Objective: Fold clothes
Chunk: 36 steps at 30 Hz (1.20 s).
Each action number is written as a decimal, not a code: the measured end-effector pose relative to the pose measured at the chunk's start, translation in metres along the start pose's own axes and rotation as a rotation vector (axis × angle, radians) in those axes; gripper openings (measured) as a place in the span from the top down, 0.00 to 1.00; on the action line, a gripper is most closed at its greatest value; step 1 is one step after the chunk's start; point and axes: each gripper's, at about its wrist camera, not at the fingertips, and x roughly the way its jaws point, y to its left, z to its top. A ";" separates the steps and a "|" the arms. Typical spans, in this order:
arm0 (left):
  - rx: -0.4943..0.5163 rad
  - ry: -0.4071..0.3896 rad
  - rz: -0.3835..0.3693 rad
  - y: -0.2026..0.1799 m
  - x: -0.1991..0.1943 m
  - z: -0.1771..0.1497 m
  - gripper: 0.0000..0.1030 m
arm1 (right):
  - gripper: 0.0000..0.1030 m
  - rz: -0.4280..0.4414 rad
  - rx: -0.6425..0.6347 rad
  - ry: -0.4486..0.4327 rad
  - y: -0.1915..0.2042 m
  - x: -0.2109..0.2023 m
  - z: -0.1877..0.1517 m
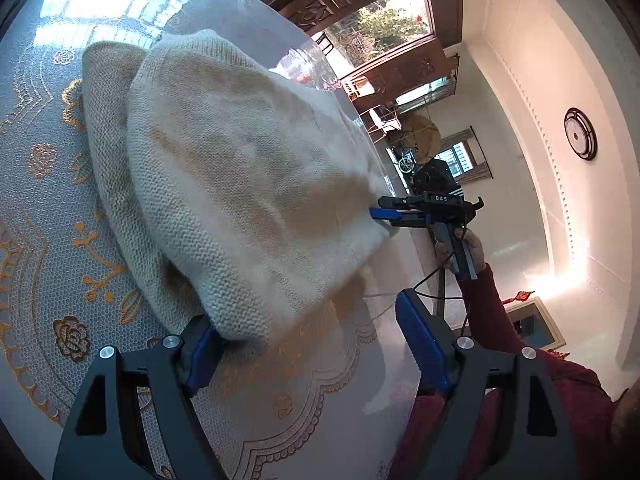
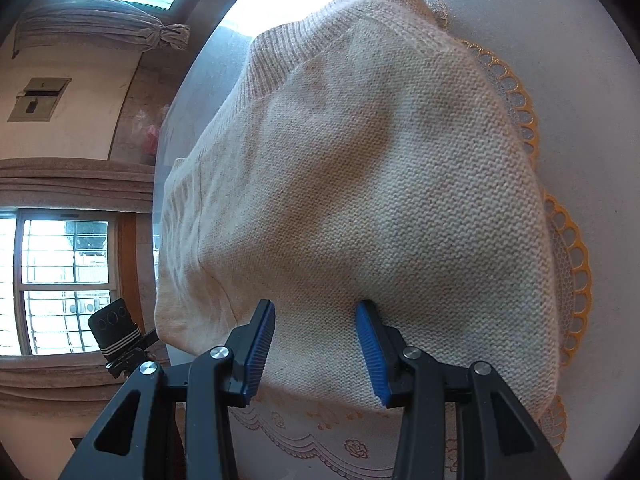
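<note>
We see no box or basket here, only a cream sweater (image 1: 240, 168) lying folded on the worktop (image 1: 48, 208), on its lace cloth (image 1: 80, 280) with orange flowers, reaching to the worktop's edge. Our left claw (image 1: 308, 344) stands wide open, one blue pad touching the sweater's near corner, the other clear of it. Our right claw (image 2: 316, 348) sits half open over the knit, pads not pinching it. The left view alone shows our right hand (image 1: 464, 248), a red sleeve (image 1: 488, 312) and a wall clock (image 1: 580, 134); the right view alone shows the ribbed collar (image 2: 288, 48) and a barred window (image 2: 60, 280).
</note>
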 end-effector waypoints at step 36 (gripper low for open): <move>0.074 0.065 0.355 -0.014 0.007 -0.007 0.87 | 0.58 -0.068 -0.072 0.006 0.019 0.013 0.020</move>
